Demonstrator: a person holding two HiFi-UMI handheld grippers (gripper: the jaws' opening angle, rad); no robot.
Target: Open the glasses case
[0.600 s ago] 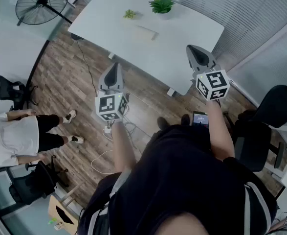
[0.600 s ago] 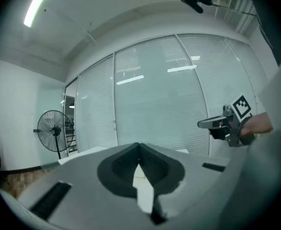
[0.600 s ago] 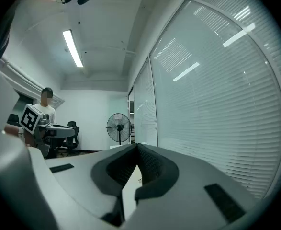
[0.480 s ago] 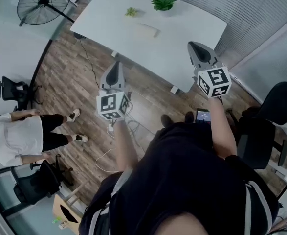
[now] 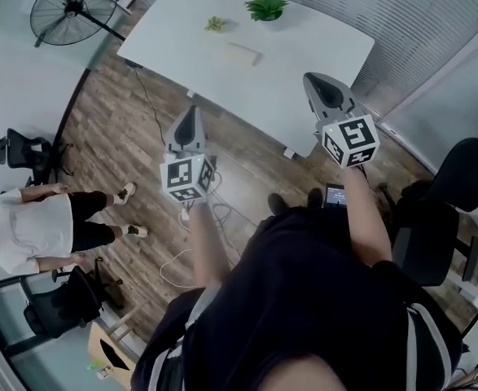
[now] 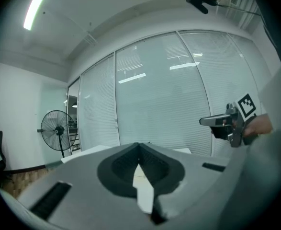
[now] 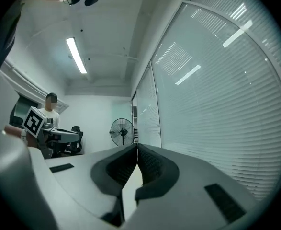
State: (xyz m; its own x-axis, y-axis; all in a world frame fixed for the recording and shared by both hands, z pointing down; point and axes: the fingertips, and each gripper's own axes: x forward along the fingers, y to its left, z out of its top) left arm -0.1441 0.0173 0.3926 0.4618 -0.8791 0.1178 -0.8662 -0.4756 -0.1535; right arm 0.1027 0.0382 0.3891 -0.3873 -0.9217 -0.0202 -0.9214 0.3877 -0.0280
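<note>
Since half a second ago the right gripper [image 5: 313, 84] edged toward the left gripper [image 5: 190, 112]. Both have jaws together and empty. The glasses case [image 5: 245, 53], probably that pale flat item, lies on the table [image 5: 320, 47] well ahead of both. Approach barely begun.

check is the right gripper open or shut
Shut. In its own view the right gripper has its jaw tips meeting, with nothing held between them.

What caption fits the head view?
Left gripper and right gripper, jaws shut and empty, held before the white table; the glasses case lies untouched near two small plants.
</note>
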